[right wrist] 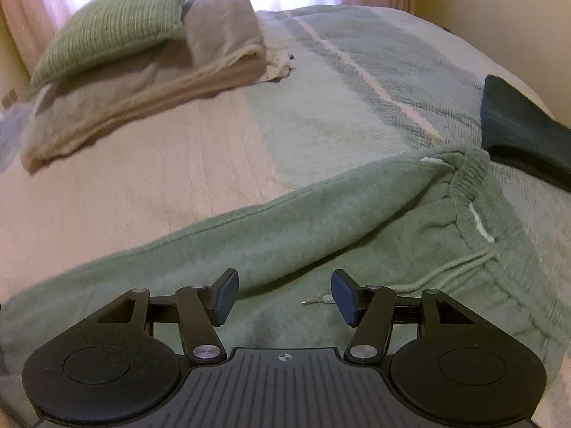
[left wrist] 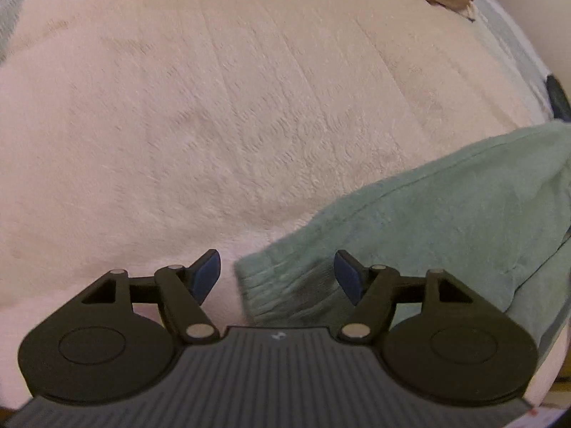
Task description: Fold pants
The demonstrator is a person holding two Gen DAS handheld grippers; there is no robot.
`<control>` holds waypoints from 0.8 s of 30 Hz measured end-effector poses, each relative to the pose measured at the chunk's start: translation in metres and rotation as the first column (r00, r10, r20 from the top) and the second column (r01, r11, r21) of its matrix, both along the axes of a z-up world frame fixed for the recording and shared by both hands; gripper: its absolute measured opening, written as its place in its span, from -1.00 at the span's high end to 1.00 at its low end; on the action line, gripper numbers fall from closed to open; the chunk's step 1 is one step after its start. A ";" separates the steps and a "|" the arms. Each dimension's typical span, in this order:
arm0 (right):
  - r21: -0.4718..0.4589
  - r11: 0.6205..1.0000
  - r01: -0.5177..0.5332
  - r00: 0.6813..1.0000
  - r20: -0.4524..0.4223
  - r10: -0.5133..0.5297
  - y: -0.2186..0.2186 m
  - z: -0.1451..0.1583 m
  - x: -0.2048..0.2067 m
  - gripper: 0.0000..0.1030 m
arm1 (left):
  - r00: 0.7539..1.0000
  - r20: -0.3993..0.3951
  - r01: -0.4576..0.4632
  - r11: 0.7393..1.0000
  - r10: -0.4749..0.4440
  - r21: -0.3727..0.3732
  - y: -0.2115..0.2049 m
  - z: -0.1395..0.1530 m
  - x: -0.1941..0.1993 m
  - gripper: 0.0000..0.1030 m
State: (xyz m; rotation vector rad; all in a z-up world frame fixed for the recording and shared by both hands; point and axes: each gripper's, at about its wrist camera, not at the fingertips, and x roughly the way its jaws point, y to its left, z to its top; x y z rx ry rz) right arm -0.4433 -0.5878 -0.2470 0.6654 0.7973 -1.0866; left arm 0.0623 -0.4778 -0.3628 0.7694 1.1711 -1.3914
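A pair of sage-green sweatpants (right wrist: 321,235) lies spread flat across a bed, on a blanket (right wrist: 160,164) that is pale pink on one part and grey-green with a herringbone stripe on another. In the right wrist view the elastic waistband (right wrist: 467,174) sits to the upper right, with a drawstring (right wrist: 446,278) trailing from it across the fabric toward the gripper. The right gripper (right wrist: 283,297) hangs over the upper part of the pants with its jaws apart and nothing clamped between its blue pads; the metal tip of the drawstring lies just beside the right-hand pad. In the left wrist view the ribbed cuff (left wrist: 282,289) of one leg lies on the pink part of the blanket, and the left gripper (left wrist: 276,276) is poised over it, jaws apart, the cuff's end showing in the gap without either pad pressing on it. Farther up the bed, a green ribbed pillow (right wrist: 114,25) rests on a folded beige blanket (right wrist: 142,96). A dark folded cloth (right wrist: 521,128) lies near the waistband at the right edge.
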 end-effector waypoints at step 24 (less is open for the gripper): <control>-0.067 0.995 0.068 0.990 -0.121 -0.076 -0.167 -0.033 -0.156 -0.08 | 0.926 0.337 -0.141 0.984 0.170 -0.111 -0.079 0.038 -0.016 0.49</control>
